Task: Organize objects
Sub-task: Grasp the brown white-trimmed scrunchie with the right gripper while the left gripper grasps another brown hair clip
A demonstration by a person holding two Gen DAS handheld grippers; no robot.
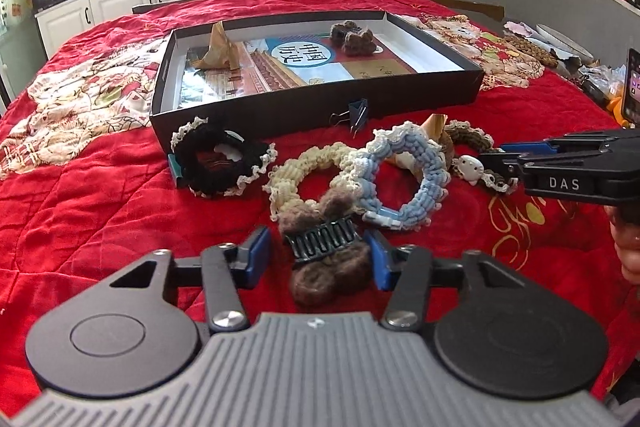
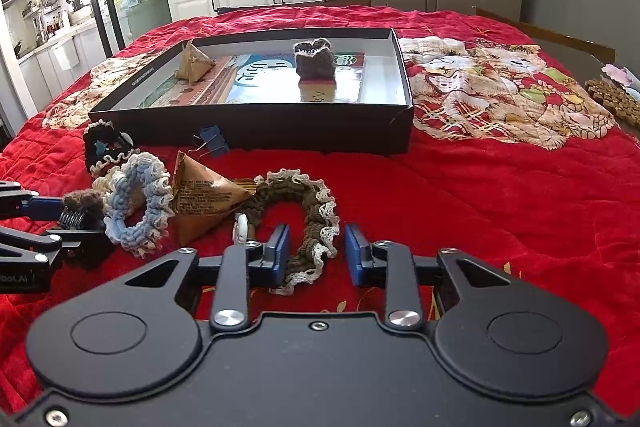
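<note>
A black box lid (image 1: 312, 107) (image 2: 256, 131) lies on the red cloth and holds a book, a brown pyramid packet (image 1: 218, 51) and a furry brown claw clip (image 1: 352, 35) (image 2: 314, 61). In front lie a black scrunchie (image 1: 218, 163), a cream scrunchie (image 1: 304, 167), a blue scrunchie (image 1: 408, 179) (image 2: 140, 203), a brown scrunchie (image 2: 316, 227) and another pyramid packet (image 2: 204, 199). My left gripper (image 1: 318, 259) is open around a second furry brown claw clip (image 1: 324, 259) (image 2: 82, 211). My right gripper (image 2: 316, 253) is open around the brown scrunchie's near edge.
A blue binder clip (image 1: 356, 113) (image 2: 214, 143) lies against the box front. A phone (image 1: 632, 87) and clutter stand at the table's right edge. Chairs, a fridge and kitchen cabinets lie beyond the table.
</note>
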